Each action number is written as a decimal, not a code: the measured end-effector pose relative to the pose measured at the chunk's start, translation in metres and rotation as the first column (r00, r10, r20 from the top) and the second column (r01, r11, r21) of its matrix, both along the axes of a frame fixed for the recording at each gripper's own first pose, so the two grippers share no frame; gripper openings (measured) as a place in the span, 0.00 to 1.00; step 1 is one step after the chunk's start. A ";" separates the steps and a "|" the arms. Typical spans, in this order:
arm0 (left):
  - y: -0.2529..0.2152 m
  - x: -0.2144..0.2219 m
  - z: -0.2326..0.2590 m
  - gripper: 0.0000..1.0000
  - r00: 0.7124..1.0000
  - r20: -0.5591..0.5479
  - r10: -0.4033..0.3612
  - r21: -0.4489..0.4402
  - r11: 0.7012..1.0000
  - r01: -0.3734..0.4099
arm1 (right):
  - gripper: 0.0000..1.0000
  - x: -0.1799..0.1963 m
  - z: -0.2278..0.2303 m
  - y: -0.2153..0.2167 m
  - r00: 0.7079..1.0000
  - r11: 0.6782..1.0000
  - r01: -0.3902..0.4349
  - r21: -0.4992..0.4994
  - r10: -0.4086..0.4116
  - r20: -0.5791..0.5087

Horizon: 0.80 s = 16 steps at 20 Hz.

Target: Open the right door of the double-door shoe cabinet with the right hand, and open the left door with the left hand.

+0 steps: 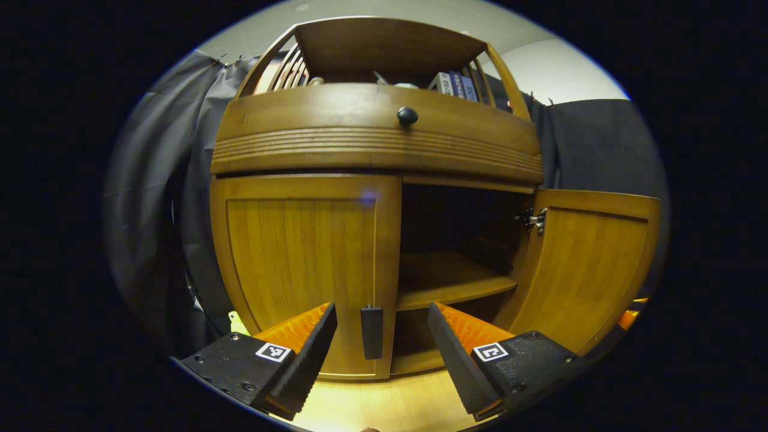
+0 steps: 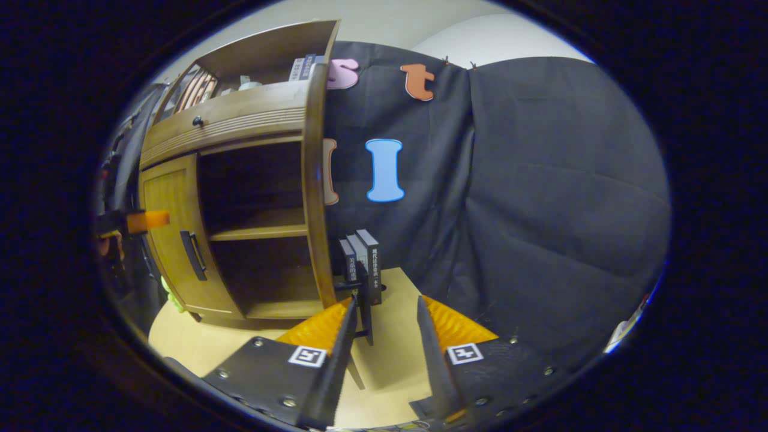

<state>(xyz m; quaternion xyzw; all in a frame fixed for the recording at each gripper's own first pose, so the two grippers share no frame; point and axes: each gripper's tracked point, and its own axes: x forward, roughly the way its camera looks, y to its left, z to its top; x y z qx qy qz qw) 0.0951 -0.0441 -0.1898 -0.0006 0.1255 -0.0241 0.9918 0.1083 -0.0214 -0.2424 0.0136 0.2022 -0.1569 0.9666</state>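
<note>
The wooden shoe cabinet [image 1: 372, 144] stands close in the left gripper view. Its left door [image 1: 300, 270] is closed, and that door's dark handle [image 1: 372, 332] sits between the spread fingers of my left gripper [image 1: 382, 315], which is open and not touching it. The right door [image 1: 588, 270] is swung wide, baring a dark inside with a shelf [image 1: 450, 282]. In the right gripper view this right door [image 2: 315, 180] is seen edge-on; its handle [image 2: 363, 309] lies just beside the left finger of my open right gripper [image 2: 387, 324]. The left door [image 2: 171, 240] is shut there too.
Above the doors is a drawer with a black knob [image 1: 407, 116], and an upper shelf holding books [image 1: 456, 84]. Three books [image 2: 363, 264] stand on the pale wooden table [image 2: 396, 360] behind the open door. Black cloth [image 2: 540, 210] hangs close on the right.
</note>
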 end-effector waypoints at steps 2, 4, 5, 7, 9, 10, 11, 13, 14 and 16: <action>0.008 0.012 -0.020 0.88 0.999 -0.036 0.012 -0.013 1.000 -0.013 | 0.65 -0.001 0.022 -0.004 0.999 0.999 0.020 -0.028 -0.019 0.040; 0.014 0.025 -0.037 0.83 0.998 -0.060 0.029 -0.008 1.000 -0.029 | 0.65 -0.003 0.045 -0.005 0.996 0.998 0.038 -0.052 -0.034 0.078; 0.015 0.032 -0.046 0.82 0.997 -0.074 0.029 -0.004 1.000 -0.030 | 0.60 -0.004 0.056 -0.006 0.995 0.997 0.048 -0.060 -0.043 0.094; 0.018 0.046 -0.059 0.78 0.995 -0.092 0.030 0.003 1.000 -0.029 | 0.64 -0.008 0.075 -0.005 0.991 0.996 0.064 -0.068 -0.056 0.125; 0.018 0.056 -0.068 0.82 0.995 -0.101 0.019 -0.004 1.000 -0.020 | 0.64 -0.014 0.091 -0.008 0.985 0.993 0.089 -0.074 -0.077 0.155; 0.018 0.059 -0.071 0.76 0.994 -0.106 0.015 -0.007 1.000 -0.016 | 0.64 -0.016 0.097 -0.009 0.982 0.992 0.101 -0.077 -0.087 0.166; 0.018 0.063 -0.073 0.76 0.994 -0.106 0.012 -0.010 1.000 -0.013 | 0.68 -0.019 0.102 -0.009 0.980 0.991 0.111 -0.082 -0.095 0.175; 0.015 0.069 -0.077 0.75 0.994 -0.111 0.001 -0.013 1.000 -0.002 | 0.68 -0.024 0.107 -0.012 0.976 0.986 0.134 -0.097 -0.114 0.186; 0.012 0.072 -0.079 0.69 0.994 -0.114 -0.004 -0.011 1.000 0.003 | 0.68 -0.027 0.107 -0.013 0.975 0.984 0.142 -0.103 -0.121 0.184; 0.013 0.078 -0.082 0.54 0.994 -0.113 0.002 -0.009 1.000 -0.003 | 0.68 -0.031 0.107 -0.014 0.974 0.982 0.156 -0.106 -0.135 0.181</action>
